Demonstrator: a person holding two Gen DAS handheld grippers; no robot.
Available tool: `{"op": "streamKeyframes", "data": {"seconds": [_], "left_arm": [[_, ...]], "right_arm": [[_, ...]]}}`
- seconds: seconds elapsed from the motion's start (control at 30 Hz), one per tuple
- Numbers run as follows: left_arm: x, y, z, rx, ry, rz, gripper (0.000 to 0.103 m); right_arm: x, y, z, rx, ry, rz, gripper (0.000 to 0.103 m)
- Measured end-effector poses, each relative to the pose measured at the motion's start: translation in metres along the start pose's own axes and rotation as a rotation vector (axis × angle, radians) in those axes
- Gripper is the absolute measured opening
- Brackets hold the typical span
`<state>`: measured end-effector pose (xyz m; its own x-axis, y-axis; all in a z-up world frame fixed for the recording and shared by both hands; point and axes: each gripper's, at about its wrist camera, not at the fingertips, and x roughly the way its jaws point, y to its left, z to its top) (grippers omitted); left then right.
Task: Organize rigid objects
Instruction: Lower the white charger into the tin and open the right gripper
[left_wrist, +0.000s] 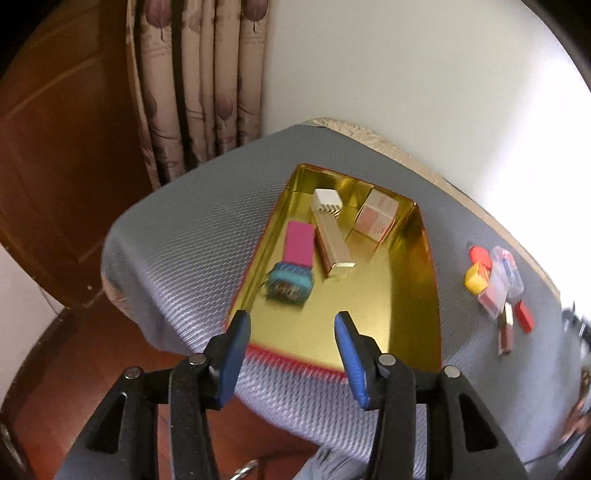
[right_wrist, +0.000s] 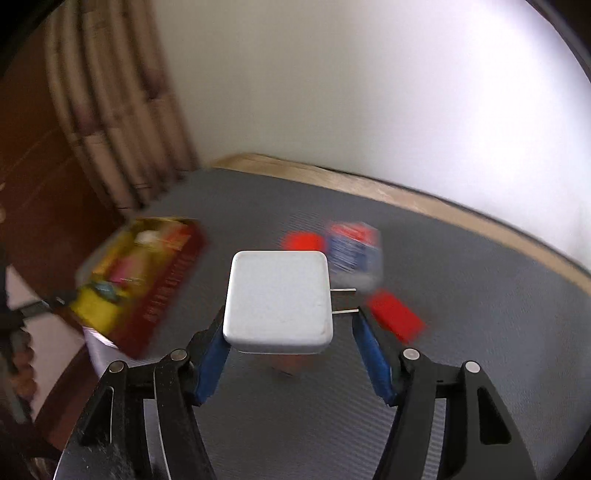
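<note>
Blue ribbed fingers pinch boxy charger.

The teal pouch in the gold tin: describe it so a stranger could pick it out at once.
On the grey mat sits an open gold tin with red outer sides. Along its left wall lies a magenta box, and butted against that box's near end is the teal pouch. It alone in the tin is blue-green with rounded corners; its neighbours are straight-edged cartons in pink, cream and gold.
</note>
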<state>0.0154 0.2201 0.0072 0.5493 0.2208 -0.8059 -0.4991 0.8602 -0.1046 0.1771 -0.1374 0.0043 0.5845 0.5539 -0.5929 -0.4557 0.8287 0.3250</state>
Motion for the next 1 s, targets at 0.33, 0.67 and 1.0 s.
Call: {"op": "streamKeyframes", "data": {"seconds": [0.33,0.67,1.0], "left_arm": [[-0.008,0.008,-0.016,0.004,-0.049,-0.001,0.049],[0.007,0.026,-0.012,-0.044,0.017,0.025,0.050],[0.011,0.030,-0.015,-0.046,0.037,0.021,0.051]], "right_arm": [[0.095,0.156,0.055,-0.170,0.133,0.208,0.062],[0.189,0.207,0.054,-0.172,0.332,0.122,0.062],[0.233,0.214,0.064,-0.125,0.407,0.066,0.062]]}}
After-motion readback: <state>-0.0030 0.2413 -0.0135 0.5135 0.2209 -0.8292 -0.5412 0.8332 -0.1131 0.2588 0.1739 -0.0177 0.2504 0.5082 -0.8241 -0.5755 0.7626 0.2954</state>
